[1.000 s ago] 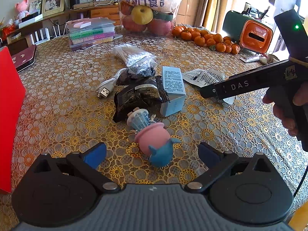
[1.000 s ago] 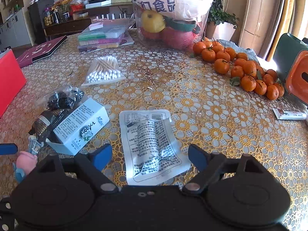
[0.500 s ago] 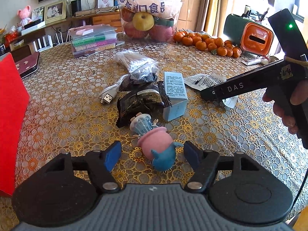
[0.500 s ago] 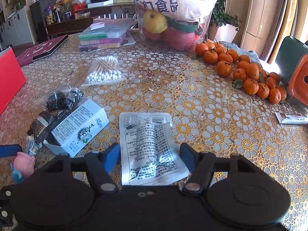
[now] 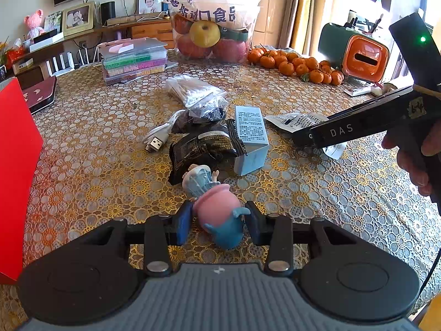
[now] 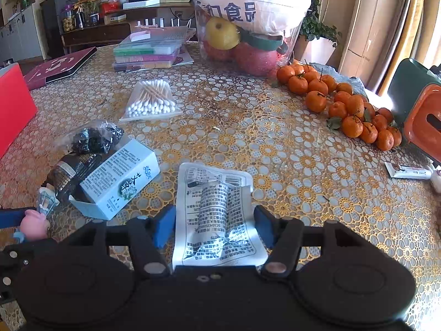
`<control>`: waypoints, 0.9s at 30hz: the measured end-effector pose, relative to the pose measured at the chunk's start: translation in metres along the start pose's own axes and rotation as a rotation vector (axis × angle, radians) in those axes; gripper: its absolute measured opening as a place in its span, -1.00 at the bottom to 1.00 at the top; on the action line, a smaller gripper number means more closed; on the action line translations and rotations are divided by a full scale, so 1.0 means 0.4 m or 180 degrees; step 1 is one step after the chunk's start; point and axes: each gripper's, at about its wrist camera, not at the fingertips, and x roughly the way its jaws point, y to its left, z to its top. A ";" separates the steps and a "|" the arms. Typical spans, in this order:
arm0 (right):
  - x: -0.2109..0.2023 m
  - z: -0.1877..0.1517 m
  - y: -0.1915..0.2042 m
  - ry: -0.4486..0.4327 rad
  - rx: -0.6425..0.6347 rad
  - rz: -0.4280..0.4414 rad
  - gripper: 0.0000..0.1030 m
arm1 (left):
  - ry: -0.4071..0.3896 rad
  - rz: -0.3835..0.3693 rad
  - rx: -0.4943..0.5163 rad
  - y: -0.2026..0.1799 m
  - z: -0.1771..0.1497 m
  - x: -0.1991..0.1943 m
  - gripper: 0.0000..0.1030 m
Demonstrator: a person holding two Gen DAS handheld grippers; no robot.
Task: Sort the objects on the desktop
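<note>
One toy (image 5: pixel 217 207) sits between the left jaws; one sachet (image 6: pixel 217 215) between the right jaws. Ahead of them lie one box (image 6: pixel 121 179), one dark packet (image 5: pixel 204 146), one USB cable (image 5: pixel 160 135), one bag of black bits (image 6: pixel 95 135), one swab bag (image 6: pixel 151 100). Farther right: roughly twenty tangerines (image 6: pixel 344 104), one tube (image 6: pixel 408 171).

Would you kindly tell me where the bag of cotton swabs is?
In the right wrist view, the bag of cotton swabs lies left of centre, behind the white box.
</note>
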 end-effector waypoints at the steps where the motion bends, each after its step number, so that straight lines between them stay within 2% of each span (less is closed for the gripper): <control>1: -0.004 -0.001 0.000 0.0001 0.0018 0.0000 0.20 | 0.0000 -0.0008 0.0002 0.001 0.000 -0.001 -0.23; 14: -0.073 -0.011 0.023 -0.0007 0.0154 -0.0013 0.19 | 0.0010 -0.0142 -0.0060 0.022 0.006 -0.036 -0.25; 27: -0.207 -0.015 0.075 -0.0128 0.0277 -0.0032 0.19 | -0.0072 -0.0243 -0.0032 0.029 0.027 -0.144 -0.25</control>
